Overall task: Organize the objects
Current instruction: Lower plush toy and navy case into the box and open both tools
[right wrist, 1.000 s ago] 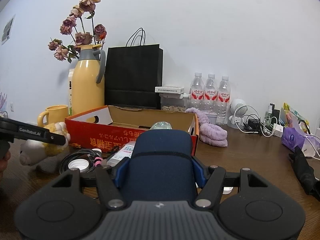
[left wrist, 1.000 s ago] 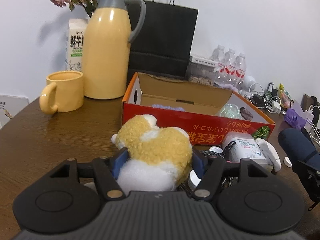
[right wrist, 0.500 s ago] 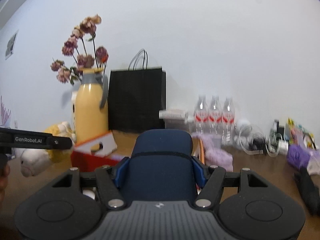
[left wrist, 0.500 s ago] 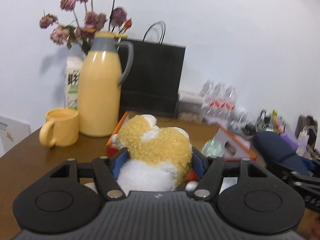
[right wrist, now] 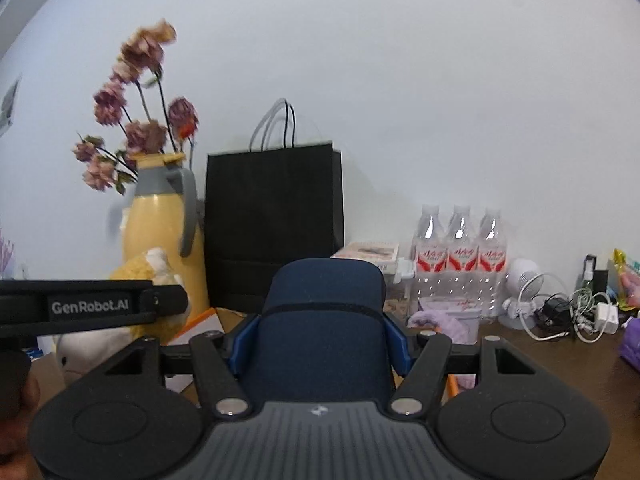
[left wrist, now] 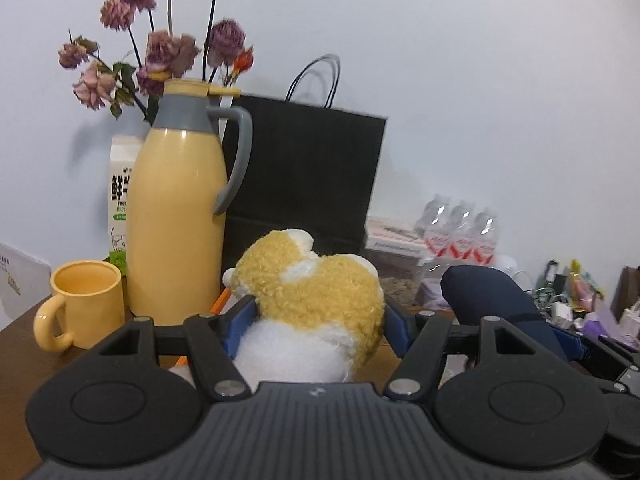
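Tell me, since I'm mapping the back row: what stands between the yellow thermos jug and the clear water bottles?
A black paper bag beside the yellow thermos jug, then a small flat box before the water bottles; the right wrist view shows it.

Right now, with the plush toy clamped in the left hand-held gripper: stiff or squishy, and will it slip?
Probably squishy: the plush toy bulges over both blue pads of the left hand-held gripper. Likely light for its size, being fluffy fabric. Slipping seems unlikely, since the curly pile should catch on the pads, though it could sag.
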A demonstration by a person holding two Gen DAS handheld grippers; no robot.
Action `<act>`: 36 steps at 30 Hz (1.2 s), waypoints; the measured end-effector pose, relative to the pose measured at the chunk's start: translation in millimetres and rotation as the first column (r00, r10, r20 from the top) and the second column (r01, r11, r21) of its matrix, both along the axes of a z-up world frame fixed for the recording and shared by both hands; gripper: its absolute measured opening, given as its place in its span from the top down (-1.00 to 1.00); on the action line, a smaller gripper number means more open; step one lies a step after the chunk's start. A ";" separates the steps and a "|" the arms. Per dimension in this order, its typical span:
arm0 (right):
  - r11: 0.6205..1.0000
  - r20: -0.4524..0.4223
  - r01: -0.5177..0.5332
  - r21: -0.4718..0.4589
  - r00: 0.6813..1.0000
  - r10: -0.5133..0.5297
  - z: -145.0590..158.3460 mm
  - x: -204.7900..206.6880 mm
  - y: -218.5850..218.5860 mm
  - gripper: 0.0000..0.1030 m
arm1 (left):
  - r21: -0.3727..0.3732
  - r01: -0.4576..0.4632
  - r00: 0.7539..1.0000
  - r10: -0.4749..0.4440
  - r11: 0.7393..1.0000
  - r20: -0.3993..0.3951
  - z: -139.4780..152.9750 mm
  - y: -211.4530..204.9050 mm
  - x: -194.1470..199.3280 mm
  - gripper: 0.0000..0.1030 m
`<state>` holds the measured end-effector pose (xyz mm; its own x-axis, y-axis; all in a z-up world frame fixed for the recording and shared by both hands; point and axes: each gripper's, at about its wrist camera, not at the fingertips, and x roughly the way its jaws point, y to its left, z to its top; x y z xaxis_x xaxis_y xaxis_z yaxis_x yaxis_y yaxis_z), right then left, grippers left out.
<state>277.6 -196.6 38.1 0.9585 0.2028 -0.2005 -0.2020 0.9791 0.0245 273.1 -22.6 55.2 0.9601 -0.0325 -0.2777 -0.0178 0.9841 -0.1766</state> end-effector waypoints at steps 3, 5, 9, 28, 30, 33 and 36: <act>1.000 -0.037 0.014 0.003 0.999 -0.014 -5.8 25.9 5.4 -0.23 | 0.000 -0.008 0.999 0.008 1.000 -0.038 -5.0 0.8 25.4 -0.30; 1.000 -0.058 0.021 -0.005 0.998 -0.022 -10.9 41.0 9.2 -0.23 | 0.009 0.000 0.999 0.001 1.000 -0.053 -11.0 -0.8 38.7 -0.30; 0.999 -0.093 0.022 -0.039 0.995 -0.025 -23.8 59.5 17.4 -0.23 | 0.028 0.015 0.996 -0.013 0.999 -0.088 -25.2 -2.8 61.3 -0.30; 0.988 -0.259 0.046 -0.145 0.962 -0.082 -41.1 70.4 22.3 -1.00 | 0.061 -0.002 0.990 0.010 0.998 -0.137 -42.4 -3.7 68.2 -1.00; 0.989 -0.258 0.045 -0.143 0.963 -0.081 -40.9 70.0 22.2 -1.00 | 0.062 -0.002 0.991 0.010 0.998 -0.136 -42.4 -4.1 67.8 -1.00; 0.989 -0.256 0.043 -0.142 0.963 -0.078 -40.0 69.6 22.5 -1.00 | 0.061 -0.004 0.991 0.012 0.998 -0.134 -42.2 -4.6 67.7 -1.00; 0.989 -0.256 0.033 -0.141 0.964 -0.069 -38.4 68.6 23.4 -1.00 | 0.062 -0.007 0.990 0.015 0.998 -0.137 -40.3 -5.0 66.2 -1.00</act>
<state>346.2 -173.2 -0.3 0.8781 0.1090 -0.4658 -0.1558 0.9858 -0.0630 339.4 -27.5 14.9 0.9129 -0.0012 -0.4081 -0.0484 0.9926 -0.1113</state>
